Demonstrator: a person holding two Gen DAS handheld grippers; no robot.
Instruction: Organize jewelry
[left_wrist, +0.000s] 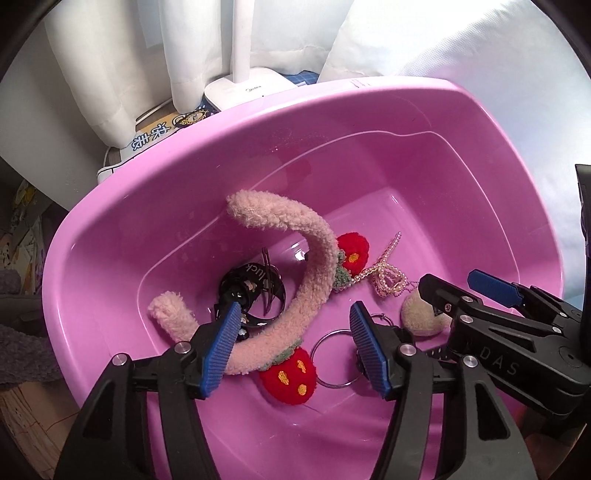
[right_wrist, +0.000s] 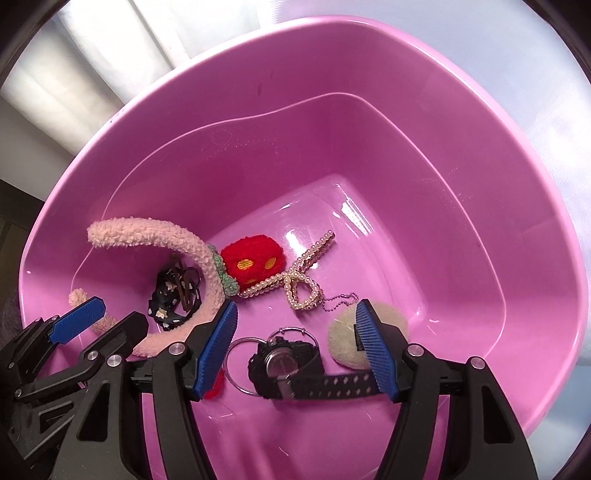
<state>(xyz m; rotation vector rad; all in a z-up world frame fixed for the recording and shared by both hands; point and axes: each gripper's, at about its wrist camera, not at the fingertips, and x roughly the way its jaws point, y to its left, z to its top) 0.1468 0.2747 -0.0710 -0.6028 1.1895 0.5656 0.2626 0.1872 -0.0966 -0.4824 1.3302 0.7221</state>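
While both of your claws point down into the pink basin, its contents read as follows. Item one: fuzzy pink headband, curving from 11 o'clock to 7 o'clock on the basin floor, bearing two red knitted strawberries, one at each end of the arc. Item two: black hair clips, nested inside the headband's curve. Item three: pearl bow, at centre, touching the upper strawberry. Item four: cream pompom on a bead chain, at 3 o'clock. Item five: black watch with metal rings beside it, lying between the pads of your right claw, which stands wide and untouching. Your left claw also stands wide over the lower strawberry, gripping nothing.
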